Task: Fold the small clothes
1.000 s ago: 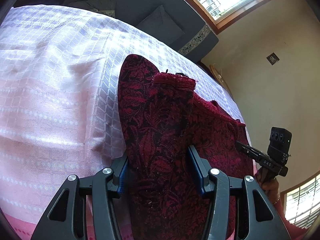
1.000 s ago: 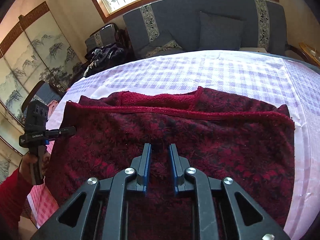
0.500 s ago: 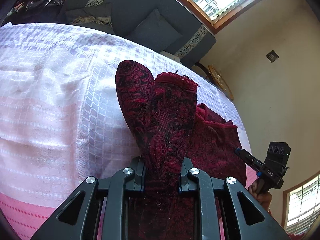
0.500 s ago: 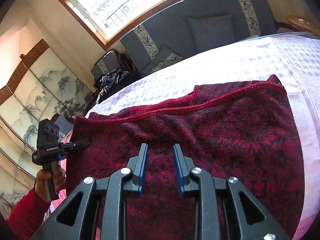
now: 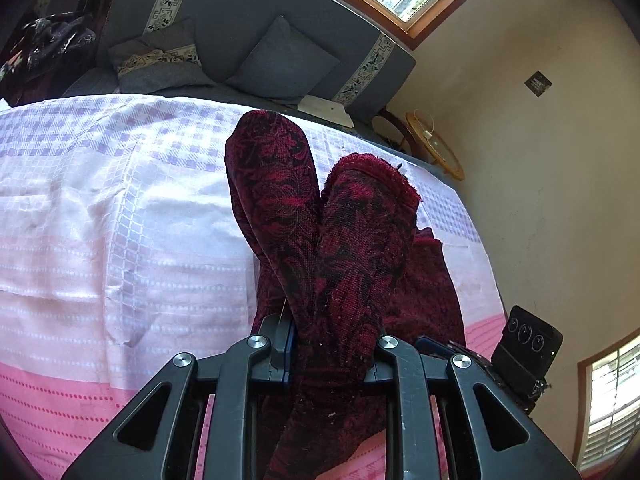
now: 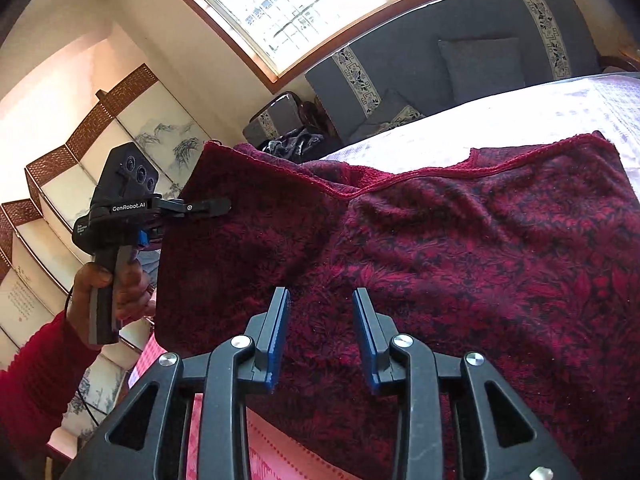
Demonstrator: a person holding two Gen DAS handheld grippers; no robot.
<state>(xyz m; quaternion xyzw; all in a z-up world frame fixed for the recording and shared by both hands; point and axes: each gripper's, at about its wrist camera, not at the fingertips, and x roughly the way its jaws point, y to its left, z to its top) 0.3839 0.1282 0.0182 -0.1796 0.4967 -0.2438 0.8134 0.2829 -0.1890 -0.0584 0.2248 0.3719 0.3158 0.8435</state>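
Observation:
A dark red garment (image 6: pixel 460 248) with a black leaf pattern lies spread on the bed. Its left edge is lifted off the cover. My left gripper (image 5: pixel 332 344) is shut on that edge, and two bunched folds of the garment (image 5: pixel 360 240) rise in front of the camera. In the right wrist view the left gripper (image 6: pixel 222 206) grips the raised edge, held by a hand in a red sleeve. My right gripper (image 6: pixel 320 316) hovers over the garment's near part; its jaws are opening and no cloth is pinched between them.
The bed cover (image 5: pixel 120 220) is pink and lilac checked, with its near edge below the grippers. A grey sofa with cushions (image 5: pixel 280 60) stands behind the bed under a window. A painted folding screen (image 6: pixel 60 184) stands at the left.
The left gripper closed on the garment's edge and raised it, bunching the cloth. The right gripper's jaws spread apart and its view swung left.

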